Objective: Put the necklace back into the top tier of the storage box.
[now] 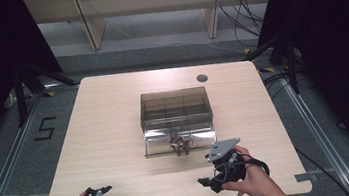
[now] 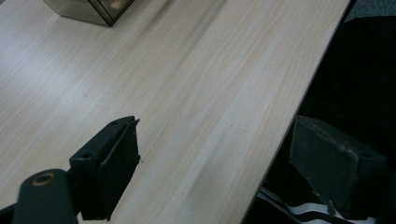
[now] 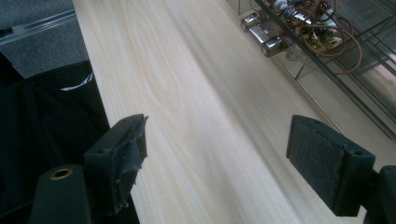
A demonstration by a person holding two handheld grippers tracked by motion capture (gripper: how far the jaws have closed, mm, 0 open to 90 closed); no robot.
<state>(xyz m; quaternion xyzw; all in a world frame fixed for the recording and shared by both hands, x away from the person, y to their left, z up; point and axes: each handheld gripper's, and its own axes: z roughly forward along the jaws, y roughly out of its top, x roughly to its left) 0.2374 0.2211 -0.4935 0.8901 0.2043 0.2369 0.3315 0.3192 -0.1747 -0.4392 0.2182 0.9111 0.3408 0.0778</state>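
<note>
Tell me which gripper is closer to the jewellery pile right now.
The right gripper, at the table's near right edge, just short of the jewellery pile on the clear box's open lid; the left gripper sits far off at the near-left corner.

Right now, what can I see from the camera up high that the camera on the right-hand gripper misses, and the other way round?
The high view alone takes in the whole clear box with its compartments, the round hole in the table, the left gripper and the person's hand.

The right gripper view alone gives a close look at the jewelry pile: metal clasps, beads and brown cord lying on the box's clear lid, and the padded faces of the right gripper, standing wide apart.

Both show the pale wooden table, the jewelry and the right gripper.
</note>
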